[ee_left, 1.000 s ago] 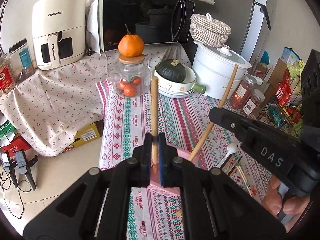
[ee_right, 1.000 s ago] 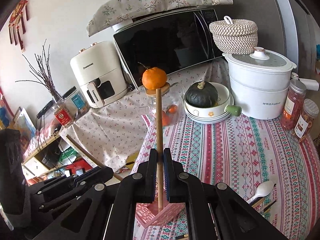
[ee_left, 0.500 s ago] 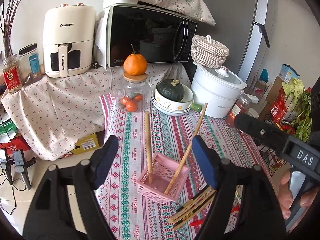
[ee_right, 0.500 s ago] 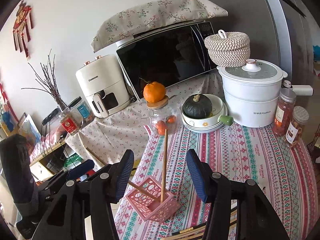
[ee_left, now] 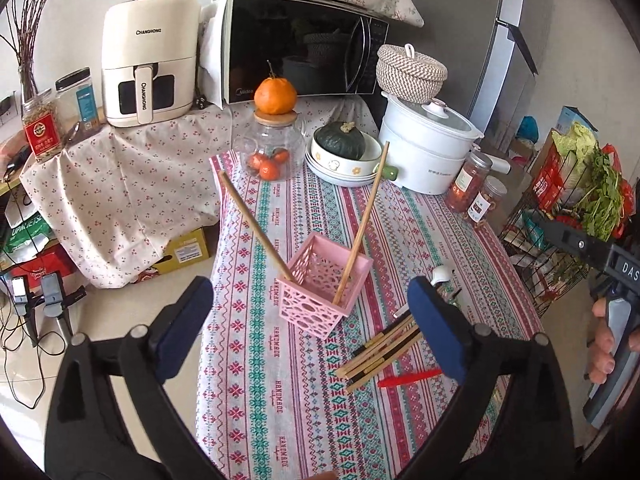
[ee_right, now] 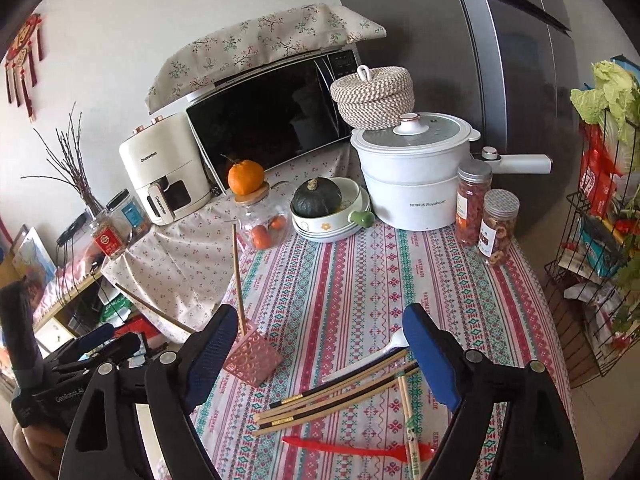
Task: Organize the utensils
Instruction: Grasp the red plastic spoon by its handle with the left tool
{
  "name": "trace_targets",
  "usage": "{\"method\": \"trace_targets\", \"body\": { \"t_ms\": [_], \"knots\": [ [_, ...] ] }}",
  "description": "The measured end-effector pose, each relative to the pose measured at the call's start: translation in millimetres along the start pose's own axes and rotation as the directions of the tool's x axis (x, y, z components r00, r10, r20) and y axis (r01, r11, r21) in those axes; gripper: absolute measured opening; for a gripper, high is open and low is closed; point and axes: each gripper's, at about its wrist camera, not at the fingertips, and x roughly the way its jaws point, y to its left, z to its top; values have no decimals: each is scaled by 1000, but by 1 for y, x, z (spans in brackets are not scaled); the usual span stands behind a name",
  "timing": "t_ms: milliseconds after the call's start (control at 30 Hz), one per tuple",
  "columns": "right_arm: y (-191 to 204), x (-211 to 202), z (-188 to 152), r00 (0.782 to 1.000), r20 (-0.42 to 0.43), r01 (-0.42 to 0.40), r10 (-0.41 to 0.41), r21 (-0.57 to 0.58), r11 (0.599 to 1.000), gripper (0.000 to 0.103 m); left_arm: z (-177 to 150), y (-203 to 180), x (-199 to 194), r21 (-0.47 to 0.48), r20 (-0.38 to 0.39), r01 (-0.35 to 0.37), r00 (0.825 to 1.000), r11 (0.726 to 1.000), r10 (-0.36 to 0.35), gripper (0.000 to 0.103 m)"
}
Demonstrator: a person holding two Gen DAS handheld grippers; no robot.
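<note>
- Since the earlier frames both tools have let go of their wooden sticks and drawn back; jaws have just been opening, nothing between them now
- Left tool point(ee_left: 310, 328) gaping wide, empty; right tool point(ee_right: 320, 354) likewise wide, empty
- Two long chopsticks point(ee_left: 358, 232) stand leaning apart in the pink basket point(ee_left: 324, 288), near the bench's left edge
- Loose chopsticks point(ee_right: 336, 394) lie bundled toward the near edge, beside a white spoon point(ee_right: 370, 356) and a red utensil point(ee_right: 352, 451)
- Handling, by judgement: sticks light, stiff, slick, apt to roll; pinch mid-shaft. Basket light, could tip
- Left view shows inside the basket; right view hides it behind a finger, but shows the red utensil whole and a pale chopstick point(ee_right: 408, 412) crossing it
</note>
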Motion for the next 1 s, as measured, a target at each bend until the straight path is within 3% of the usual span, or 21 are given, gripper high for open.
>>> {"method": "trace_targets", "body": {
  "t_ms": [167, 333, 667, 867, 1000],
  "knots": [
    [-33, 2, -21, 994, -100, 40, -35, 51, 998, 86, -22, -16, 5, 74, -61, 24, 998, 997, -19, 98],
    [-60, 14, -45, 972, -208, 122, -111, 39, 992, 86, -42, -46, 24, 154, -149, 65, 988, 986, -42, 98],
    [-110, 19, -76, 921, -348, 209, -177, 58, 976, 86, -76, -116, 78, 313, -319, 162, 946, 936, -57, 98],
    [-139, 17, -84, 905, -380, 247, -194, 98, 964, 86, -91, -153, 119, 350, -436, 277, 894, 895, -106, 73],
    [-153, 17, -90, 893, -404, 262, -201, 101, 960, 86, -99, -178, 134, 384, -487, 359, 862, 851, -144, 57]
  ]
}}
